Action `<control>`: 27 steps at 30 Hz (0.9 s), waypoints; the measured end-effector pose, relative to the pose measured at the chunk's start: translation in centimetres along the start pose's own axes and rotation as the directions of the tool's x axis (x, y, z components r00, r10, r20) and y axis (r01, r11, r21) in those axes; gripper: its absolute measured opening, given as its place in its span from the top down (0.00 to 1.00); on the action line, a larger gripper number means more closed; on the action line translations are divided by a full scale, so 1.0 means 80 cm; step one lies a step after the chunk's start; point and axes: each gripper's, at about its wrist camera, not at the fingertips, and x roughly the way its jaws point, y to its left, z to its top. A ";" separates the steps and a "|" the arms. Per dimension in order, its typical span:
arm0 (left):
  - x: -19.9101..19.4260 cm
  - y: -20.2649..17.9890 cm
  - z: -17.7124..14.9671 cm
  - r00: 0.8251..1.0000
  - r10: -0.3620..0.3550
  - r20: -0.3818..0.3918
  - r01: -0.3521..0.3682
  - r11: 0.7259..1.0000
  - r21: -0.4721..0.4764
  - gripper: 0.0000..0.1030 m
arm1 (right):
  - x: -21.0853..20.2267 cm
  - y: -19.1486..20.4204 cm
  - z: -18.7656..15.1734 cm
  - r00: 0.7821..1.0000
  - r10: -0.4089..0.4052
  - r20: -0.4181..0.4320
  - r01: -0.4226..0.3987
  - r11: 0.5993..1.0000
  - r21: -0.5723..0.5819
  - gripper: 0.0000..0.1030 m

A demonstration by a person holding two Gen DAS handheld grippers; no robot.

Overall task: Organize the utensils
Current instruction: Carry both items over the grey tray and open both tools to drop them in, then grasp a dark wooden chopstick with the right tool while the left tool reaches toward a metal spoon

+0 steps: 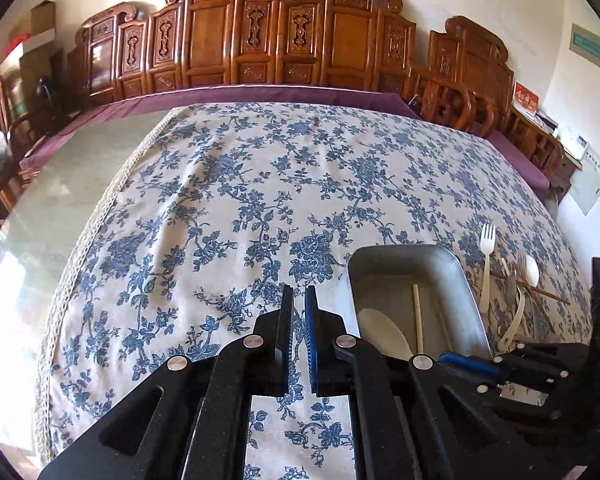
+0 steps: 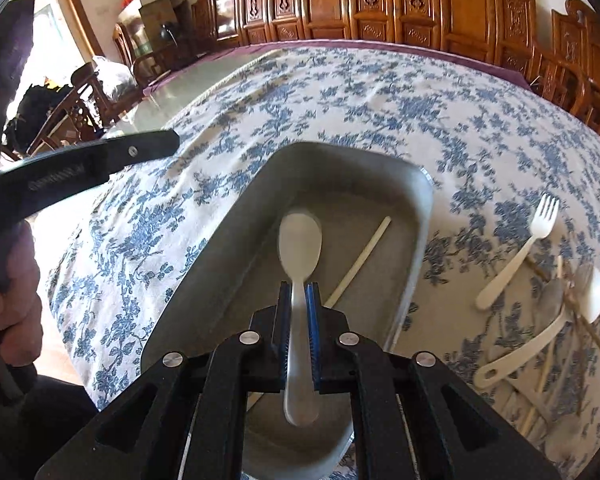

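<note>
My right gripper (image 2: 299, 294) is shut on the handle of a white spoon (image 2: 300, 240) and holds it over the metal tray (image 2: 228, 240). The spoon's bowl points away from me above the tray floor. A cream chopstick (image 2: 360, 260) lies in the tray. In the left wrist view the tray (image 1: 452, 276) holds the spoon (image 1: 384, 332) and the chopstick (image 1: 417, 316). My left gripper (image 1: 299, 296) is nearly shut and empty, over the floral cloth left of the tray. A white fork (image 2: 520, 252) and more utensils (image 2: 548, 320) lie right of the tray.
The table carries a blue floral cloth (image 1: 260, 200) with bare glass (image 1: 52, 208) to the left. Carved wooden chairs (image 1: 260, 40) line the far edge. The pile of utensils (image 1: 516, 288) lies right of the tray. A hand (image 2: 12, 280) holds the left gripper.
</note>
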 end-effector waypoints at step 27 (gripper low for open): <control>-0.010 -0.157 0.002 0.984 -0.180 0.006 0.178 0.974 0.137 0.58 | -0.110 -0.224 -0.078 0.956 -0.292 0.022 0.289 0.952 0.100 0.78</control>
